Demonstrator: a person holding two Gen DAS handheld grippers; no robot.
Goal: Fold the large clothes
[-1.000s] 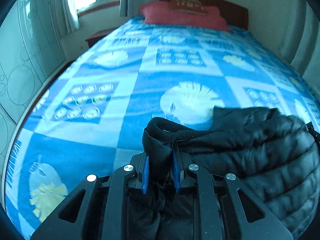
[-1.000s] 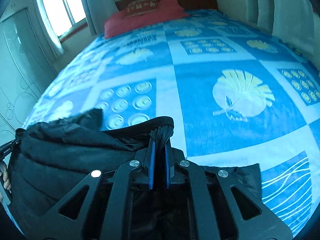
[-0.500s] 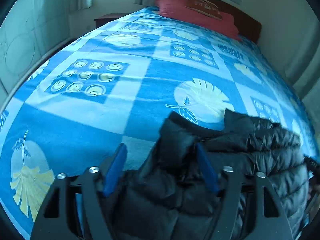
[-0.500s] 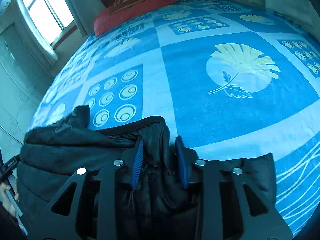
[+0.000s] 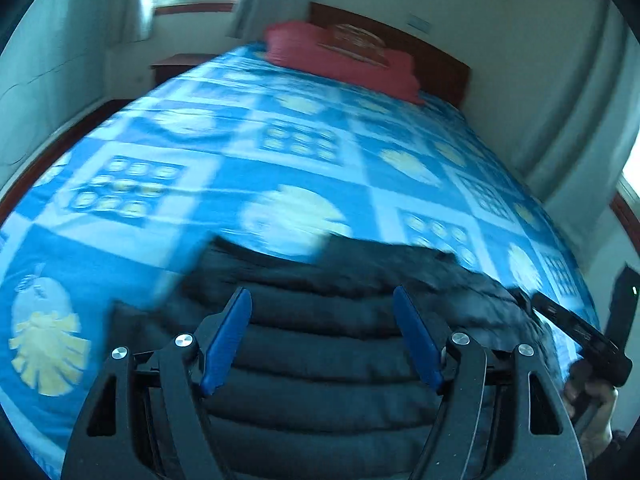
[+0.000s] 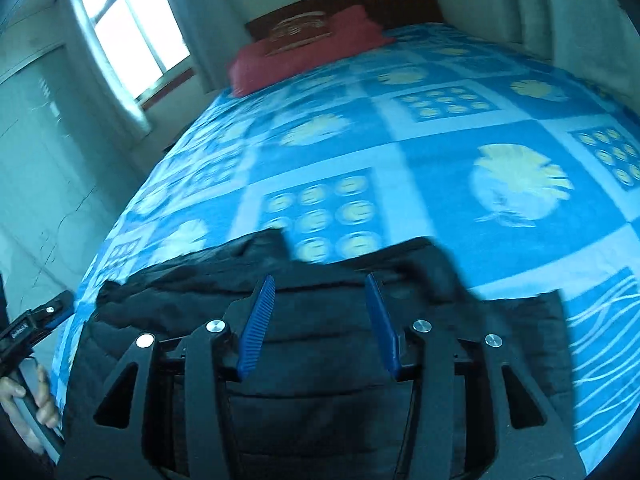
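A black quilted puffer jacket (image 5: 328, 344) lies folded on the near end of the blue patterned bed (image 5: 280, 152); in the right wrist view the jacket (image 6: 320, 340) spreads under both arms. My left gripper (image 5: 322, 300) hangs open above the jacket's ribbed panel, nothing between its blue pads (image 5: 228, 336). My right gripper (image 6: 320, 286) is above the jacket's far edge, its jaws opening, with no cloth pinched between the blue pads (image 6: 258, 320). Each view shows the other gripper at its edge, held by a hand (image 6: 24, 400).
Red pillows (image 5: 344, 60) and a dark wooden headboard (image 5: 420, 56) stand at the bed's far end. A window (image 6: 132, 36) with curtains is at the far left. A wardrobe (image 6: 36, 152) lines the left wall. Curtains (image 5: 568, 128) hang on the right.
Both grippers let go of the jacket's folded edge, opened, and rose back from it. The jacket now lies flat on the bed below them.
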